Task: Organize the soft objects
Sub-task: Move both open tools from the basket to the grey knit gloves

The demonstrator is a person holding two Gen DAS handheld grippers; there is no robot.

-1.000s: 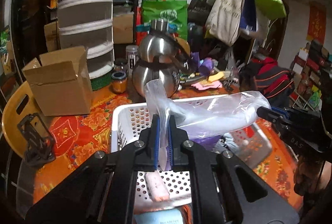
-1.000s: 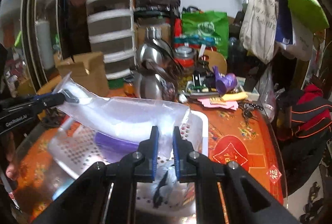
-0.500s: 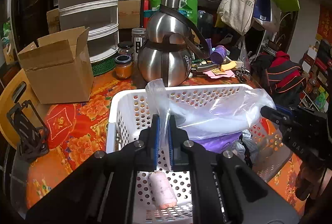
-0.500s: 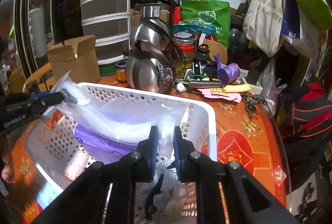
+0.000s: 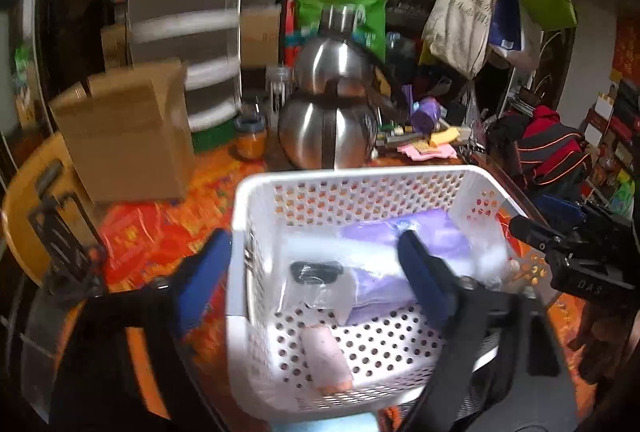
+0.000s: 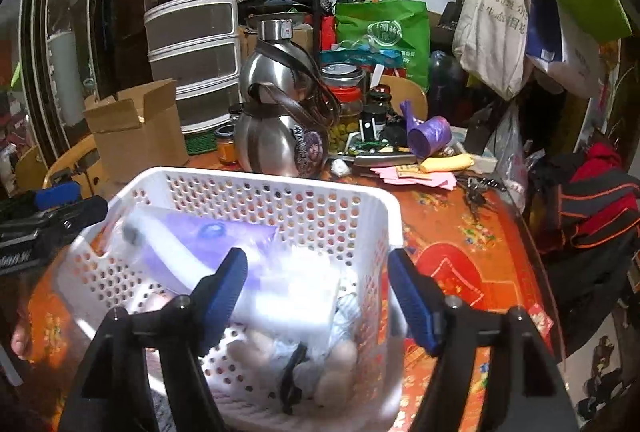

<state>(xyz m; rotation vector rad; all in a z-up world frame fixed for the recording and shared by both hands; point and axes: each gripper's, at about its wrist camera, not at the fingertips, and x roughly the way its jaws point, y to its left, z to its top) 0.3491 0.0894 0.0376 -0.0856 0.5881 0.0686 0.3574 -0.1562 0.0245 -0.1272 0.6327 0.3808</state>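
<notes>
Both grippers, left [image 5: 316, 272] and right [image 6: 316, 292], hang wide apart and empty over a white basket [image 6: 276, 192]. The plastic bag [image 6: 208, 248] lies inside (purple contents). Risk: a finger could snag the basket's rim, tipping it.

Basket [image 6: 280, 204]: white, perforated. Bag [image 6: 208, 244] inside: clear over purple. Tablecloth [image 6: 452, 244]: orange-red, floral. Kettle [image 6: 280, 136]: silver. Box [image 6: 136, 136]: brown. Gripper pads [image 6: 222, 288]: blue.

The surface [image 6: 460, 244], covered in a red-and-orange patterned cloth, carries a white perforated basket [image 6: 280, 200] at its near side. Behind stand a steel kettle [image 6: 276, 136], a cardboard box [image 6: 136, 132] and pink papers [image 6: 412, 176].
</notes>
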